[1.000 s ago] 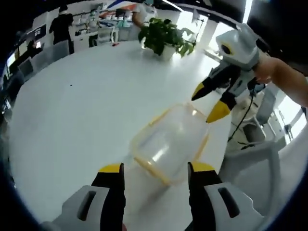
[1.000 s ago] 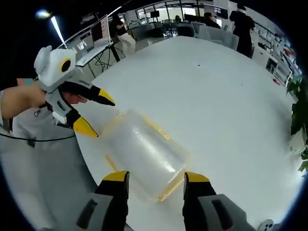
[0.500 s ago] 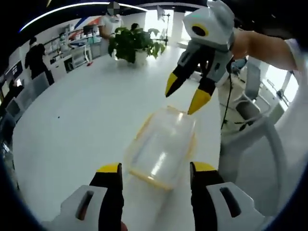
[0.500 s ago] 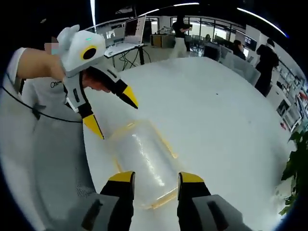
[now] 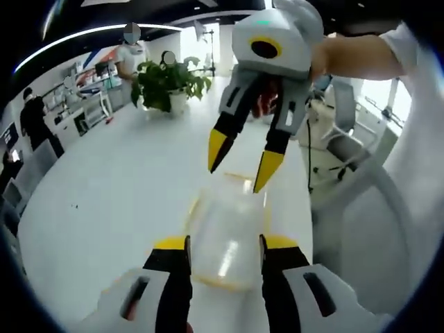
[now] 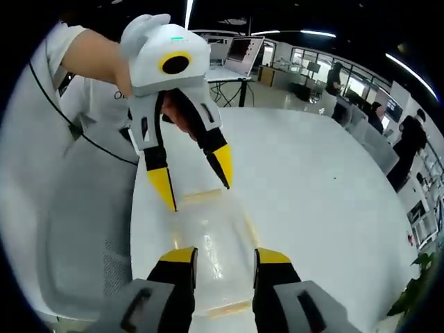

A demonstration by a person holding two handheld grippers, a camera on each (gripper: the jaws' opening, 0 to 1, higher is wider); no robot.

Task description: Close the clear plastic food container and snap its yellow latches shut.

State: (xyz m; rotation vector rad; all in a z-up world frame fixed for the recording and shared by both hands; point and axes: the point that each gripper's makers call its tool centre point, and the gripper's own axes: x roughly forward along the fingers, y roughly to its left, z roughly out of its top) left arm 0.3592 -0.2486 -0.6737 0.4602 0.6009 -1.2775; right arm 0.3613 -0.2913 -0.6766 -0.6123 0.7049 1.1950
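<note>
The clear plastic food container (image 5: 226, 239) with its yellow rim lies on the white table (image 5: 104, 180), close to the table's edge. My left gripper (image 5: 223, 244) is open, and its yellow-tipped jaws stand on either side of the container's near end. Opposite it, my right gripper (image 5: 240, 161) points down over the far end with its tips apart. From the other side, the container (image 6: 208, 236) runs away between the open right gripper (image 6: 225, 257) jaws. There the left gripper (image 6: 194, 177) hangs over the far end, tips spread. I cannot tell whether any jaw touches the container.
A potted plant (image 5: 165, 82) stands at the table's far side, with people and shelves behind it. Past the table's edge are a grey chair (image 5: 347, 142) and the person's light clothing (image 6: 76, 208). A desk with a screen (image 6: 243, 52) and more people (image 6: 409, 139) are in the background.
Both grippers have swung round to face each other along the container and come closer to it. The left gripper's jaws stand narrower than half a second ago. The container has stayed put.
</note>
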